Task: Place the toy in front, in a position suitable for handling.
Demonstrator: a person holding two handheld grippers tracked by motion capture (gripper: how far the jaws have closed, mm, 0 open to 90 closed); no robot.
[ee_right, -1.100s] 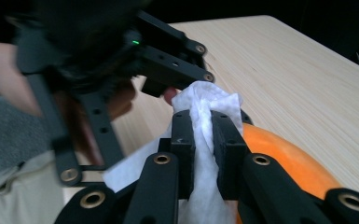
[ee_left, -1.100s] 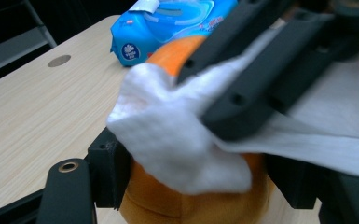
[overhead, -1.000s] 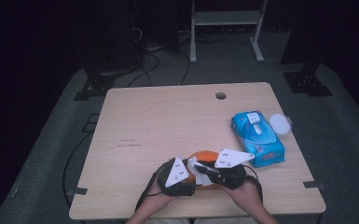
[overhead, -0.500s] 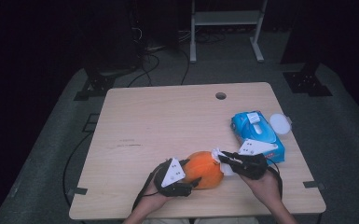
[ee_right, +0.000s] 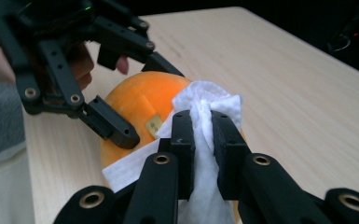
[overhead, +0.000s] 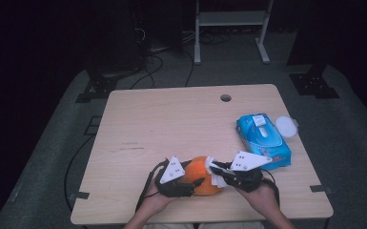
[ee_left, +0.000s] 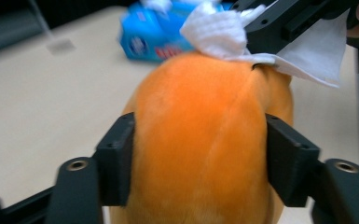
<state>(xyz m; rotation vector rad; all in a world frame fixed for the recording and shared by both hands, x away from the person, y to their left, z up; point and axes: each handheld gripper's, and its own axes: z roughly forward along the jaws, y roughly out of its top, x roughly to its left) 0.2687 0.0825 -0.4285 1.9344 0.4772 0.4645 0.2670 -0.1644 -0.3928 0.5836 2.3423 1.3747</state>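
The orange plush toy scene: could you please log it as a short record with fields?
held item: orange plush toy, clamped at its sides by the left tongs, whose jaws have just been closing
wiping item: white wipe, pinched in the right tongs, resting on the toy
nearby: blue wipes pack, white lid
surface: wooden table

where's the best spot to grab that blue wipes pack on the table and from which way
Probably across the two long sides of the blue wipes pack, coming straight down from above. It lies flat on the table, so only its sides and top are free; stay off the white flap on its top.
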